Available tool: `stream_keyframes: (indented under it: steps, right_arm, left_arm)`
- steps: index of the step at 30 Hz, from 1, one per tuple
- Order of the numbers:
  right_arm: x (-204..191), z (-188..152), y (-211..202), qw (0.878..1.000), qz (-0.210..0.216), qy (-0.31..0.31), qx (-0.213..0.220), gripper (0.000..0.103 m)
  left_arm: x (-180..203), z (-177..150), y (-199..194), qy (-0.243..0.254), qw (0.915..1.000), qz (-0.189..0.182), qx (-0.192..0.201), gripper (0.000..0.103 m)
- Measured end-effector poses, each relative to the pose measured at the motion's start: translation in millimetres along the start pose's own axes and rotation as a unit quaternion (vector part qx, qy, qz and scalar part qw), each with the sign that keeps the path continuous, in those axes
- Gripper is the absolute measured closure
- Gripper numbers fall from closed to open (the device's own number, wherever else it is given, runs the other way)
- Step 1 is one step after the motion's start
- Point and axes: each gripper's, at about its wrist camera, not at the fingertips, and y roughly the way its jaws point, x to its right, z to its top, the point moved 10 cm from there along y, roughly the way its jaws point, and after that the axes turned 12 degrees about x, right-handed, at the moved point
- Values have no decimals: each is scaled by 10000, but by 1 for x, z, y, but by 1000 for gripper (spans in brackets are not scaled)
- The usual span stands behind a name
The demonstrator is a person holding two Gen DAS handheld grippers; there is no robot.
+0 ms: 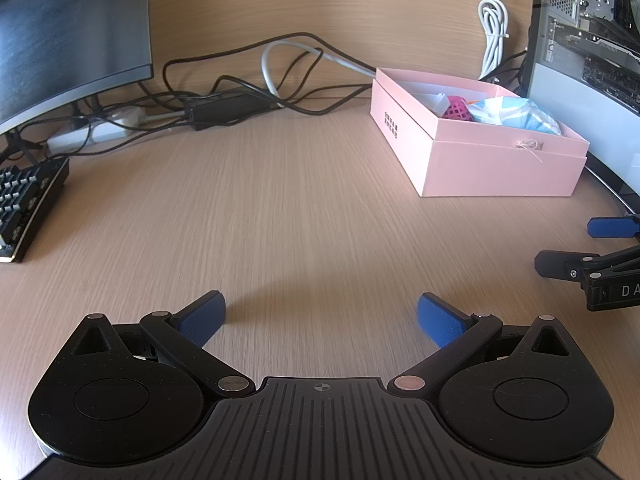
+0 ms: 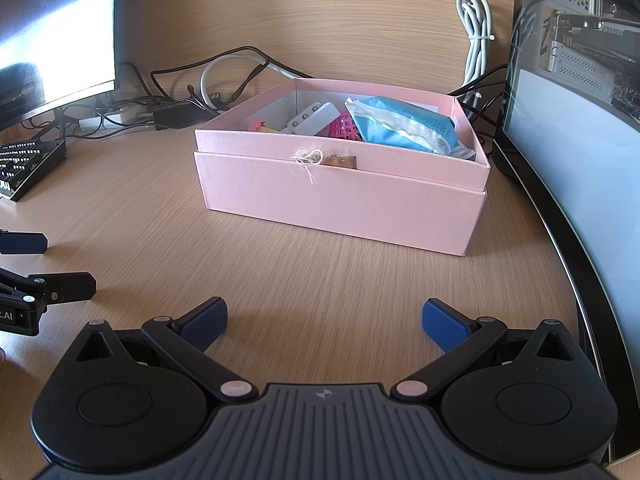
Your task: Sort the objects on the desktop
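Two hand-held grippers hover over a wooden tabletop (image 1: 304, 200) in front of an open pink box (image 2: 340, 200), the one landmark on the bare wood. The left hand-held gripper (image 1: 321, 318) has its blue pads spread wide apart with nothing between them, well to the left of the box. The right hand-held gripper (image 2: 325, 322) faces the box's front wall, its pads likewise spread apart and holding nothing; the bare wood lies between it and the box. Inside the box sit a blue and white packet (image 2: 404, 124) on the right side, a pink mesh ball (image 2: 346, 128) just left of it, a white plastic piece (image 2: 314, 118) behind the ball, and a small red and yellow item (image 2: 262, 126) near the left wall. A frayed string knot (image 2: 308, 160) hangs on the box's front rim. Behind the box lies a tangle of black cables (image 1: 240, 96) and a coiled white cable (image 2: 476, 40). Far left of the box stand a monitor (image 1: 68, 32) and a keyboard (image 1: 28, 204); a computer case (image 2: 580, 92) stands just right of it
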Motion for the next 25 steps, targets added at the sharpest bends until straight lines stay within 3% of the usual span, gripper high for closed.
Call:
stream_keyframes:
  steps: [25]
  right_arm:
    - [0,0,0,10000,-1,0,0,0]
  left_arm:
    - [0,-1,0,3,10000,-5,-88,0]
